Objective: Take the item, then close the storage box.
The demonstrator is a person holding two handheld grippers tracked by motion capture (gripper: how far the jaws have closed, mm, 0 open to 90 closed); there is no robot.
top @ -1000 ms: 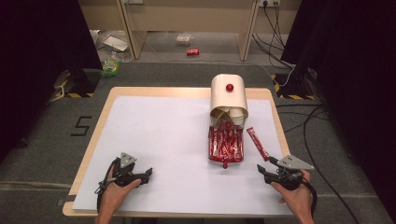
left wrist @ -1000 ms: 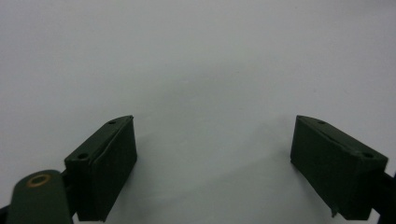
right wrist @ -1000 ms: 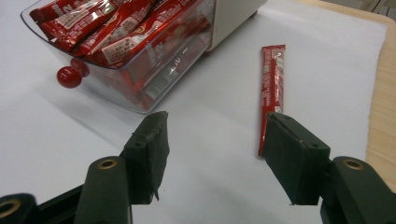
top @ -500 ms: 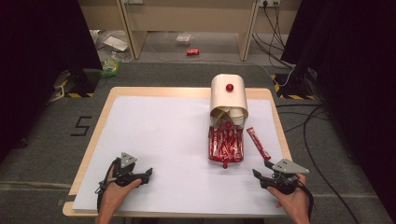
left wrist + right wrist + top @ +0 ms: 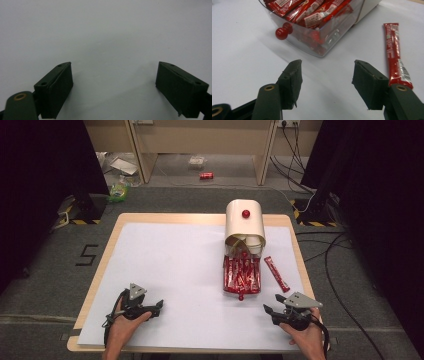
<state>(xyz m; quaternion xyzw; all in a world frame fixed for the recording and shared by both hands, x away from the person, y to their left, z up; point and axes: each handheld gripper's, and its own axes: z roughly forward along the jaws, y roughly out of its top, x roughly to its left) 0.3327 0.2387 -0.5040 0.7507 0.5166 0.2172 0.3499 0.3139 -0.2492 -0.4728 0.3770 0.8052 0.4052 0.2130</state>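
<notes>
Sitting on the white counter (image 5: 175,270) is a cream box with a round top and a red knob (image 5: 245,222). Its clear plastic drawer with a red ball handle (image 5: 322,40) is pulled out toward the person. The drawer is full of long red snack packets (image 5: 241,274), lying side by side. One loose red snack packet (image 5: 395,57) lies flat on the counter just beside the drawer, apart from it. The right gripper (image 5: 325,77) is near the drawer's front, jaws apart and holding nothing. The loose packet lies past its one jaw. The left gripper (image 5: 159,306) rests well apart from the drawer, jaws wide over bare counter.
</notes>
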